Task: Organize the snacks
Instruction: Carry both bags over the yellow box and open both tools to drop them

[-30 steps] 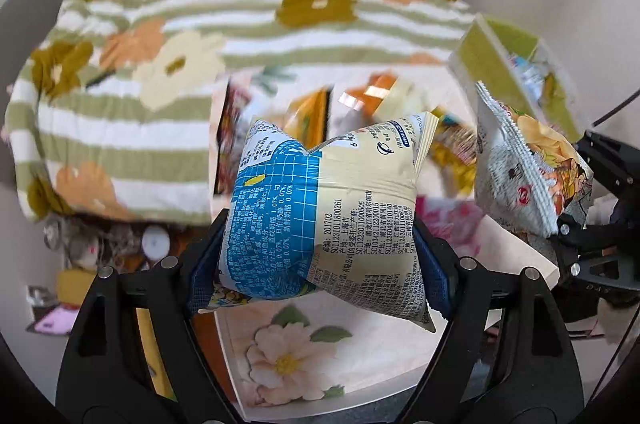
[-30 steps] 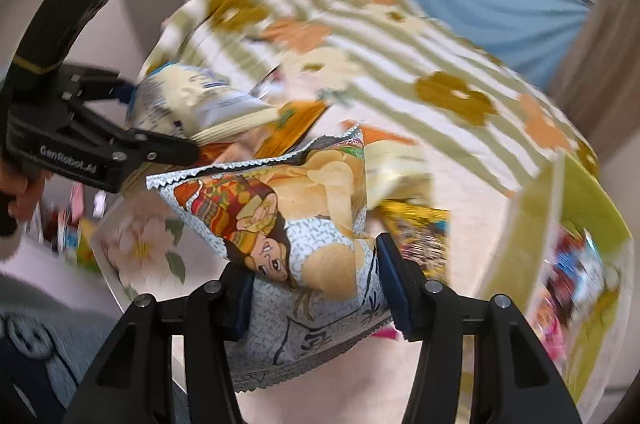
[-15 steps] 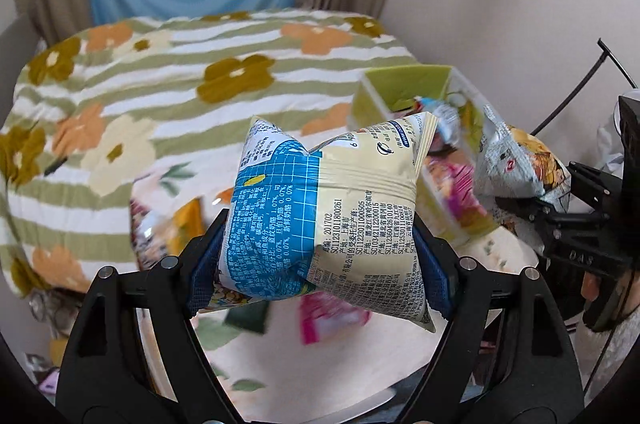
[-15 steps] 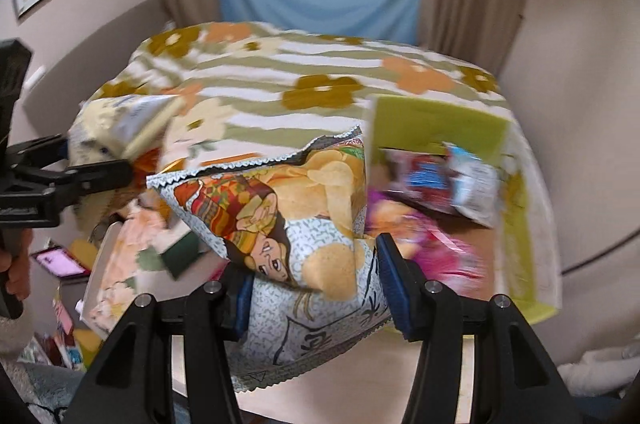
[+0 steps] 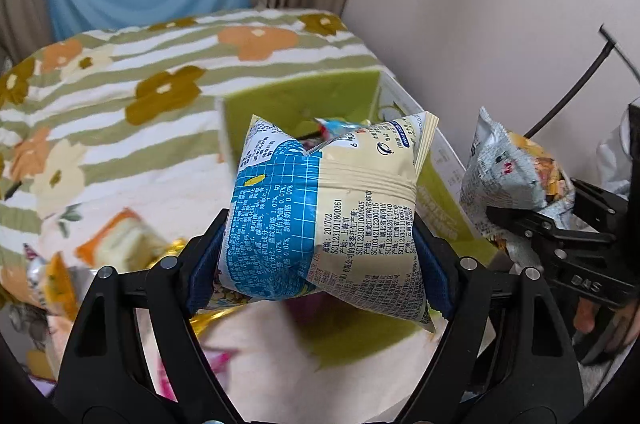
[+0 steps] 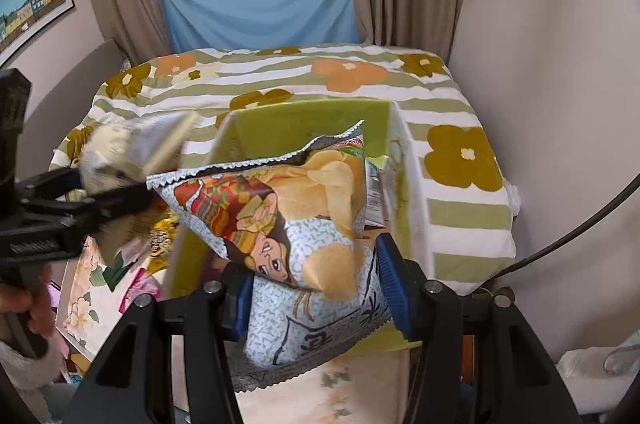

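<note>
My left gripper (image 5: 320,264) is shut on a puffy cream and blue snack bag (image 5: 328,216), held in the air just before the green box (image 5: 296,100). My right gripper (image 6: 316,288) is shut on a grey chip bag (image 6: 288,224) with a cartoon woman on it, held over the near end of the green box (image 6: 312,120). The box holds several packets. In the left wrist view the chip bag (image 5: 516,172) and right gripper (image 5: 560,224) show at the right. In the right wrist view the left gripper (image 6: 112,200) and its bag (image 6: 132,152) are at the left, blurred.
The box stands on a floral tray table (image 6: 80,308) by a bed with a striped flower blanket (image 5: 140,80). Loose snack packets (image 5: 120,248) lie on the table left of the box. A wall (image 6: 540,64) and a dark cable (image 6: 592,224) are to the right.
Both grippers have swung right with their bags, from over the loose packets to the green box. The box is now nearer and centred in both views.
</note>
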`<state>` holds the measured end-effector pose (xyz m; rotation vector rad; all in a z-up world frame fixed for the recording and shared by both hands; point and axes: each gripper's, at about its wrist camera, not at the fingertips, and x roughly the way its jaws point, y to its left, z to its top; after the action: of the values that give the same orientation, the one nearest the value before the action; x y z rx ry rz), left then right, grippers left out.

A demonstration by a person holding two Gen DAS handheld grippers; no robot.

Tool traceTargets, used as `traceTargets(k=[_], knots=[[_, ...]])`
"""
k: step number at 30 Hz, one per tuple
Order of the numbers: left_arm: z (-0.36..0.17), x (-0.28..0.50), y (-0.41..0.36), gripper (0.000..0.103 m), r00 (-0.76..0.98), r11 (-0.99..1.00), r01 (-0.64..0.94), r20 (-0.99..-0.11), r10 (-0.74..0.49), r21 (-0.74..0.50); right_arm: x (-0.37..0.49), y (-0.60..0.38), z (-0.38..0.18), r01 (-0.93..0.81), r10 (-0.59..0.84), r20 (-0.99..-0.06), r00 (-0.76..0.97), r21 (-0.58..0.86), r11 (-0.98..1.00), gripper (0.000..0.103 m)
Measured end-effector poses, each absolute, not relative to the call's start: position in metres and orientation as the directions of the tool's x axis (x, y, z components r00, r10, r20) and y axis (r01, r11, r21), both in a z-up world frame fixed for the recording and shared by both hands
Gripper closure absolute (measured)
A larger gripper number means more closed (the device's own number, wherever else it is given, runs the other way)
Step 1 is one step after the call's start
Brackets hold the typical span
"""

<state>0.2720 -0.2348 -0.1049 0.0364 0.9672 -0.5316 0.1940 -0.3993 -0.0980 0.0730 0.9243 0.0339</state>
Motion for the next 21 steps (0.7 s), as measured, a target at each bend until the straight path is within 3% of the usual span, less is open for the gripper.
traceTargets(k=[3, 7, 21], knots=[[-0.119, 0.279, -0.263, 0.017, 0.446, 0.884, 0.425, -0.805, -0.392, -0.195, 0.198, -0.422, -0.105, 0.000, 0.102, -0.802, 0.588, 0.126, 0.992, 0.053], [-0.126, 0.277, -0.281, 0.001, 0.470, 0.903, 0.404, -0.814, -0.341, -0.145, 0.205, -0.434, -0.111, -0.022, 0.132, -0.806, 0.578, 0.146, 0.989, 0.053], [-0.134, 0.249, -0.242, 0.001, 0.485, 0.950, 0.270, -0.831, -0.273, -0.155, 0.209, -0.449, -0.120, -0.029, 0.230, -0.791, 0.567, 0.260, 0.965, 0.053]])
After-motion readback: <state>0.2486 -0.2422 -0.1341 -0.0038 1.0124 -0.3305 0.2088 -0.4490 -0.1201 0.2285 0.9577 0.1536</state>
